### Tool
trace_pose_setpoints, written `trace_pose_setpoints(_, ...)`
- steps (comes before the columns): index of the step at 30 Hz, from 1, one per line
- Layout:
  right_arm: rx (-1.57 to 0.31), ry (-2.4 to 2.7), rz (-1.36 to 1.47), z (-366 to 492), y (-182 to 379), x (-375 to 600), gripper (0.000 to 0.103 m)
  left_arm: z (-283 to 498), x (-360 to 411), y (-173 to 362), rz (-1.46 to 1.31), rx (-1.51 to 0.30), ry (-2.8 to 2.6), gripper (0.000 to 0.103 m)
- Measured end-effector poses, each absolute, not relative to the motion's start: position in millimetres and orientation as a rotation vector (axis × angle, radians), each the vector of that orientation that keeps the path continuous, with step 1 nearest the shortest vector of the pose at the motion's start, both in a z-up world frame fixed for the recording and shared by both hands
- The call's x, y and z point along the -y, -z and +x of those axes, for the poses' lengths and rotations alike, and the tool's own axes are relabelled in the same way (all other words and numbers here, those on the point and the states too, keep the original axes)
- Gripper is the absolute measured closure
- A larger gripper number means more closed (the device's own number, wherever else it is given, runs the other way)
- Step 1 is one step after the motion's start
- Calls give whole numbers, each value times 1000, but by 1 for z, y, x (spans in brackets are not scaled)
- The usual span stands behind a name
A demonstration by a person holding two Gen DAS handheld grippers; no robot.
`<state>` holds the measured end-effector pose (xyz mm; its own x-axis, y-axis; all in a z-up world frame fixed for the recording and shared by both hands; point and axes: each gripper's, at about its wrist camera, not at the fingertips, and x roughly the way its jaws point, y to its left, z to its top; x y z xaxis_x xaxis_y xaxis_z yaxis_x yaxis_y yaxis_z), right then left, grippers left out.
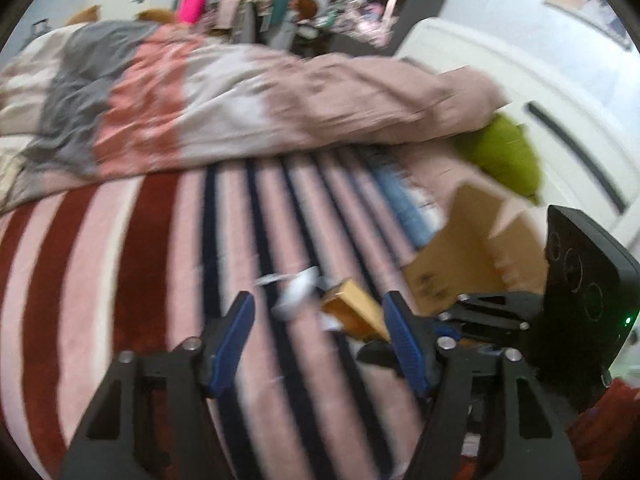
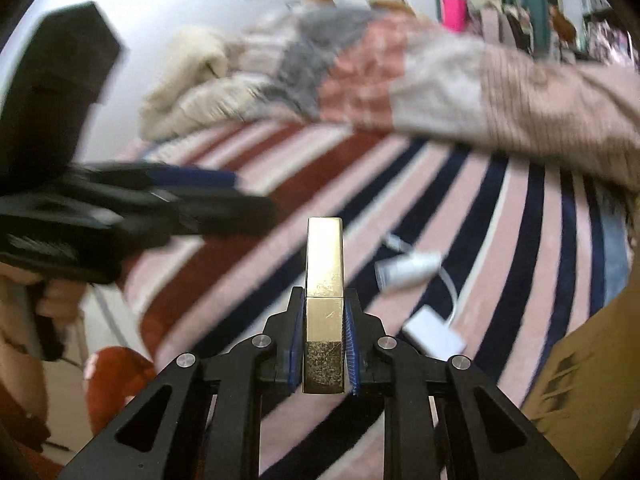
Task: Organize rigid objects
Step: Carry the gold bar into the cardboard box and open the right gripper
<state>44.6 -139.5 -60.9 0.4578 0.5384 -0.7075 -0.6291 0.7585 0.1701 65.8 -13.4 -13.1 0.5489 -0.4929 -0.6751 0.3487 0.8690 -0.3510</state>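
Much is smeared by motion blur: in the left wrist view the small white object [image 1: 298, 290] on the striped pink, red and navy blanket [image 1: 120, 240] cannot be made out clearly, and the brown cardboard box [image 1: 464, 248] is cut off behind the other tool. In the right wrist view the box is seen only as a corner at the lower right edge, and the white charger block with its cable [image 2: 434, 334] and a white cylindrical item [image 2: 408, 268], possibly a small bottle, are seen lying on the blanket.

Both tools are pointed steeply down over the bed. The left gripper [image 1: 320, 332] is held with its blue-padded jaws partly apart, nothing pressed between them. The right gripper [image 2: 324, 344] is clamped tight on the shiny gold rectangular case [image 2: 324, 280], which is held upright above the blanket, its upper half standing clear of the pads.
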Motion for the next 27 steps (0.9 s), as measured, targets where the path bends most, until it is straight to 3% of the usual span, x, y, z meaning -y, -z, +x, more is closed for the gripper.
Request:
trace_pose_setpoints(2, -767, -749, -104, 37, 34, 153, 90, 68, 32, -6, -203, -827, 572, 47)
trace_pose_setpoints(7, -640, -723, -80, 23, -10, 193, 90, 75, 89, -38, -182, -793, 699, 70)
trace_pose_setpoints(11, -602, -658, -39, 20, -24, 239, 90, 88, 147, -50, -120, -812, 773, 75)
trace_pose_setpoints(18, -705, -513, 62, 35, -16, 319, 90, 123, 246, -33, 1, -943, 855, 75)
trace_pose_setpoints(23, -843, -433, 37, 54, 2, 344, 90, 130, 269, -9, 45, -1043, 873, 73)
trace_pose_setpoints(24, -870, -423, 24, 56, 7, 345, 90, 130, 271, -7, 71, -1045, 853, 71)
trace_pose_setpoints(27, -901, -386, -2, 59, 15, 349, 89, 128, 263, -10, 95, -1020, 813, 51)
